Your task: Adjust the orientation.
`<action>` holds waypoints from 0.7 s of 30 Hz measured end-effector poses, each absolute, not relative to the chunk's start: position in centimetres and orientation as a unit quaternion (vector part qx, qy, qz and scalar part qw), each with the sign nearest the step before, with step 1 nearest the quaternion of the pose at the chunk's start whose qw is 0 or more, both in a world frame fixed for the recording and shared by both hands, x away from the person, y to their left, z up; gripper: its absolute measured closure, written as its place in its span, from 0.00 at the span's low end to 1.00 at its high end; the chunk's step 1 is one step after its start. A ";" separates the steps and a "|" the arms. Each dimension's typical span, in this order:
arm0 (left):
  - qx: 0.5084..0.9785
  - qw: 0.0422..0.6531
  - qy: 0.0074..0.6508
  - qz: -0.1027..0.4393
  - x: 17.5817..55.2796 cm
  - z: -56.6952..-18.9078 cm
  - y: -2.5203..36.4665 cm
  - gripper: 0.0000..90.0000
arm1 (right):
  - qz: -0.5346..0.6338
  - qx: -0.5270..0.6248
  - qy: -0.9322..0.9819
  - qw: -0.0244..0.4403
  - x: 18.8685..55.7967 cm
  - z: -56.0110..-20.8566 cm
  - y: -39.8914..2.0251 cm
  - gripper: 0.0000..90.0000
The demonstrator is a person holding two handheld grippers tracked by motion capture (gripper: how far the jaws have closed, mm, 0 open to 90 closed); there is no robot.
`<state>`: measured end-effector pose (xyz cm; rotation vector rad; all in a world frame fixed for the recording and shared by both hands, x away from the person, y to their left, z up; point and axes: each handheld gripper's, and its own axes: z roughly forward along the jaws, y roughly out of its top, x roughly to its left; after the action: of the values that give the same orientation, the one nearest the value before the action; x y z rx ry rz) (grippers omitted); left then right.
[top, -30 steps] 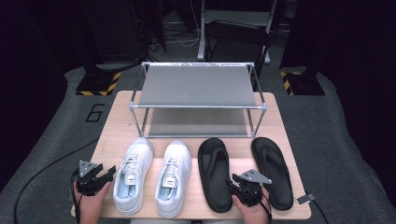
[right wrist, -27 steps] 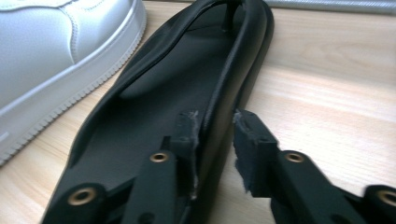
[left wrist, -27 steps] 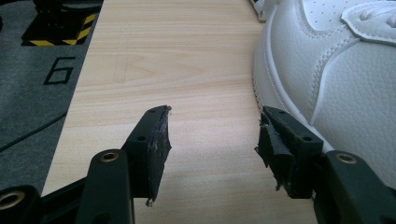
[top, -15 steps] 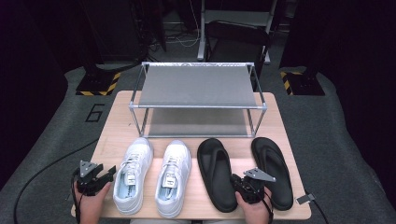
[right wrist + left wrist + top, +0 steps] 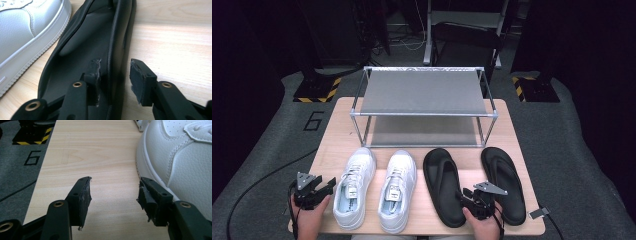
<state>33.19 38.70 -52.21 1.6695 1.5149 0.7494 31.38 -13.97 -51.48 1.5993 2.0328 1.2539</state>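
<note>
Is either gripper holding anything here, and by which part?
Nothing is held. The right gripper straddles the left sandal's side edge, jaws just opened; the left gripper is open.

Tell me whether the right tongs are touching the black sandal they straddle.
Cannot tell. In the right gripper view the right tongs straddle the black sandal's edge, jaws just opened; one pad sits over the footbed, but no clear gap or contact shows.

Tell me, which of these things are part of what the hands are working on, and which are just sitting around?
In use:
- left black rubber flip-flop, its edge between the right gripper's open jaws, which have just been opening
- right black rubber flip-flop
- pair of white leather sneakers
- grey two-tier metal shoe rack
- left gripper, open

Lying about:
- black floor cable
</note>
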 end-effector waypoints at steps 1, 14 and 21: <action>0.652 0.373 0.592 0.292 33.2 -52.2 38.7 0.48 | 0.434 0.552 0.700 0.130 31.5 -51.6 -14.0 0.67; 0.651 0.373 0.590 0.298 33.2 -52.2 38.7 0.48 | 0.441 0.562 0.694 0.081 32.2 -51.7 -14.5 0.68; 0.655 0.367 0.592 0.294 33.2 -52.2 38.8 0.48 | 0.443 0.572 0.688 0.060 32.4 -51.8 -14.8 0.67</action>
<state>33.21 38.83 -52.16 1.6815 1.5203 0.7559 32.41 -14.79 -51.79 1.7320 2.0818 1.3394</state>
